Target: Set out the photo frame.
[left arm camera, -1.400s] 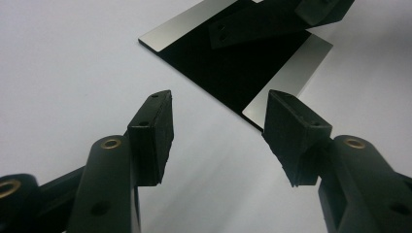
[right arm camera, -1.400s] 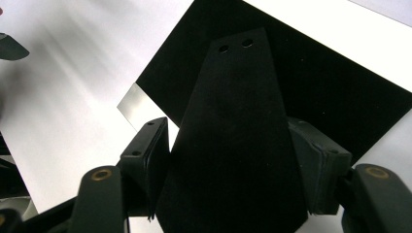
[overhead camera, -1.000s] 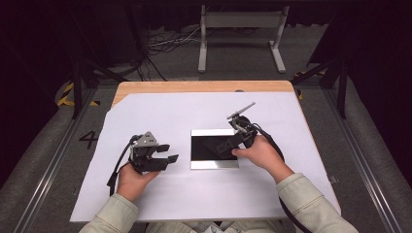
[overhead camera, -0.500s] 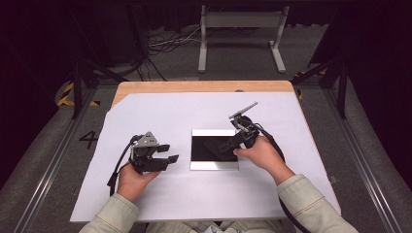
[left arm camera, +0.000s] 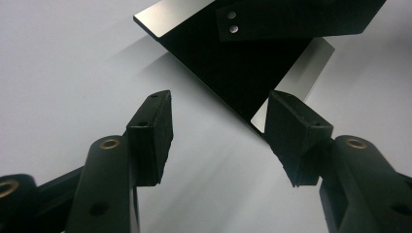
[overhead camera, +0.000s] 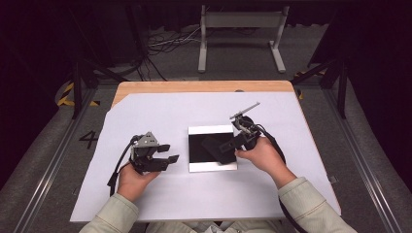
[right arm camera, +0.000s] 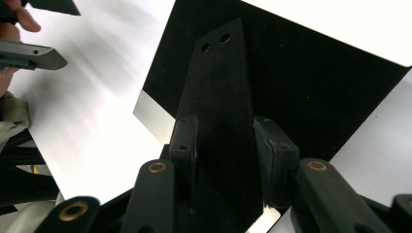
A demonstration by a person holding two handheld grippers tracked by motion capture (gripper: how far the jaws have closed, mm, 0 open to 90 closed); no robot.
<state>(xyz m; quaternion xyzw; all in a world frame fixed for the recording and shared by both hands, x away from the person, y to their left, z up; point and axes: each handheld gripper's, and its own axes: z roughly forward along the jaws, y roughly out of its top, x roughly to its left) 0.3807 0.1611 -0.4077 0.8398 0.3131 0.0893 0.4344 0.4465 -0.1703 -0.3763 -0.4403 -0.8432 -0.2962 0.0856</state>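
Right gripper view shows the right gripper (right arm camera: pixel 226 145), jaws just closing, clamping a flat black tapered strip (right arm camera: pixel 221 87) above the black silver-edged plate (right arm camera: pixel 311 82), ready to place it, while the left gripper (overhead camera: pixel 163 154) waits open-jawed.

I see a flat black strip (right arm camera: pixel 218 111), long and tapering, with two small holes near its far end, lying slantwise over the black panel (overhead camera: pixel 212 148). That panel is a flat square, dark and glossy, with pale bands along its near and far edges, resting flat on the white sheet (overhead camera: pixel 160 109) at mid-table
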